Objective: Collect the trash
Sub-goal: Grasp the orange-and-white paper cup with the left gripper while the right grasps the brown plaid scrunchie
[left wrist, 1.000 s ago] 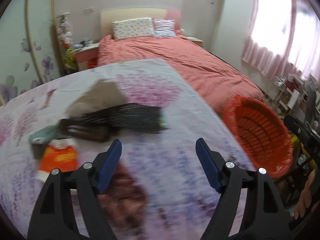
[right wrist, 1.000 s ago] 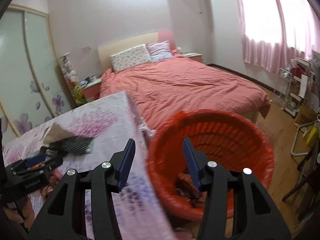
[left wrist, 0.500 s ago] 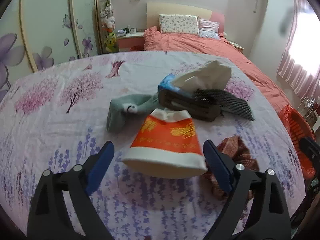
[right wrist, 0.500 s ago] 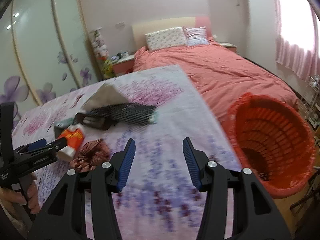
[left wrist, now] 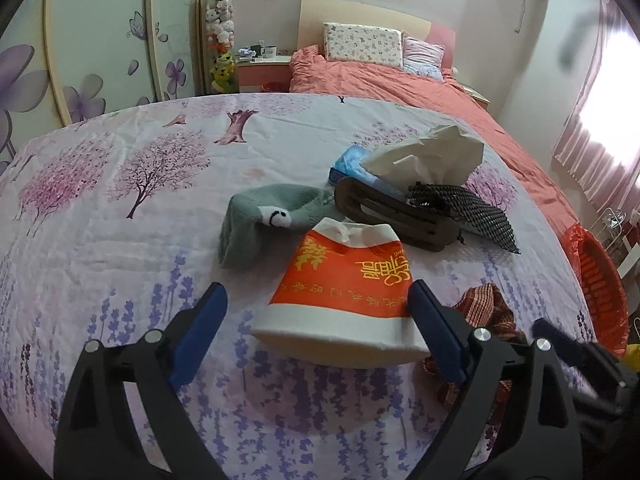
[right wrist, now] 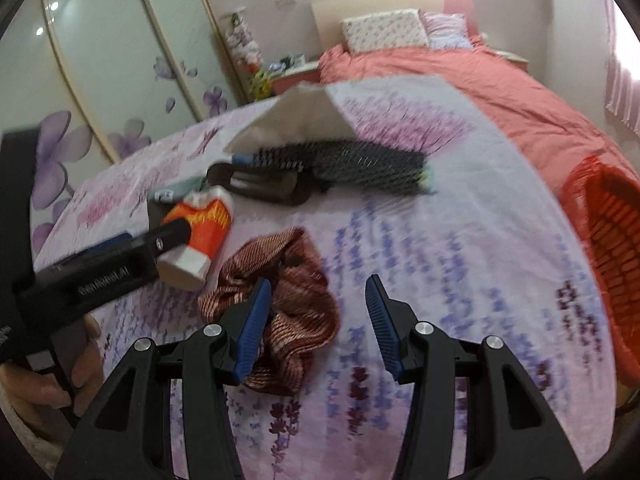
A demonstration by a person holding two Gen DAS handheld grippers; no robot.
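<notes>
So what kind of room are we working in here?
A bedroom, it seems: a made bed with pillows, a nightstand beside it, and a sliding wardrobe with flower decals.

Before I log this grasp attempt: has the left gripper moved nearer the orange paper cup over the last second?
Yes. The left gripper has closed in: its open fingers now flank the orange paper cup, which earlier lay off to their left.

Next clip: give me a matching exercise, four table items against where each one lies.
Items:
1. paper cup
2. grey-green sock
3. red patterned cloth
4. orange basket

Places:
A. beyond the table's edge
B. on its side between the left tongs
C. just ahead of the right tongs
D. behind the cup, smiley patch showing

Pairs: 1-B, 2-D, 3-C, 4-A
</notes>
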